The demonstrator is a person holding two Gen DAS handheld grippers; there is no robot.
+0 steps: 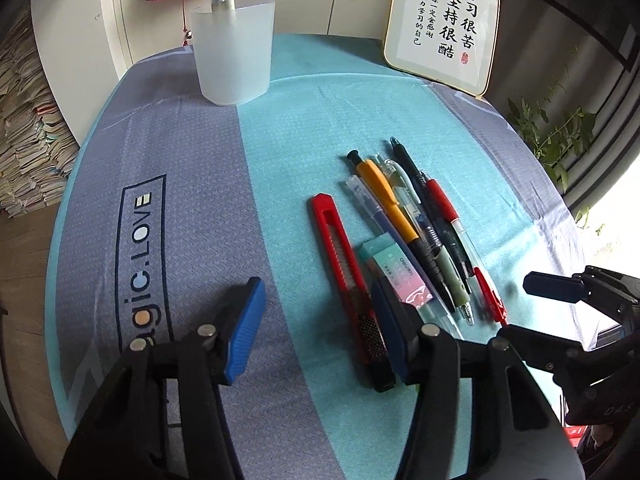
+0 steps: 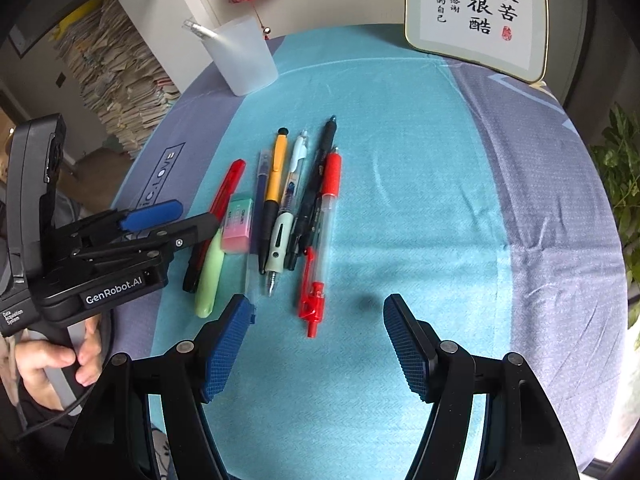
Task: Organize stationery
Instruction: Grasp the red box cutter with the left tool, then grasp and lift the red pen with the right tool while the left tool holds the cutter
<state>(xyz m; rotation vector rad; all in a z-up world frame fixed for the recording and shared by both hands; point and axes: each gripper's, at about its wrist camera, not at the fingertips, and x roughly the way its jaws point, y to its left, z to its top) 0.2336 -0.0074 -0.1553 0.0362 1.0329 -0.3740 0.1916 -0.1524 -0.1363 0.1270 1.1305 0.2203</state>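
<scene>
Both grippers are hovering low over the table (image 1: 168, 184), jaws spread wide, neither one holding anything. The left gripper (image 1: 316, 324) is sitting over the near end of the red box cutter (image 1: 340, 256), its right pad overlapping the cutter's black end and the near edge of the eraser (image 1: 394, 276) in the view; contact cannot be told. The right gripper (image 2: 316, 344) is sitting just short of the pile, with the red pen (image 2: 322, 240) lying straight ahead between its jaws, clip end nearest.

The pens are lying bunched side by side on the teal stripe: orange pen (image 2: 274, 184), white-clip pen (image 2: 290, 196), black pen (image 2: 316, 188), red pen at the right edge, and a green highlighter (image 2: 210, 280) by the eraser (image 2: 238, 222). All long axes are running roughly away from the grippers, toward the back of the table, so the jaws are already standing across each shaft.

The frosted cup (image 1: 232, 52) is standing upright at the far left, well apart from the pile, already holding a couple of pens.

Judgement: sorting barely started. The right gripper is nearer the red pen, which is free on its outer side; the left one is nearer the cutter. Likely next: a short reach forward and down, then closing across the shaft.
</scene>
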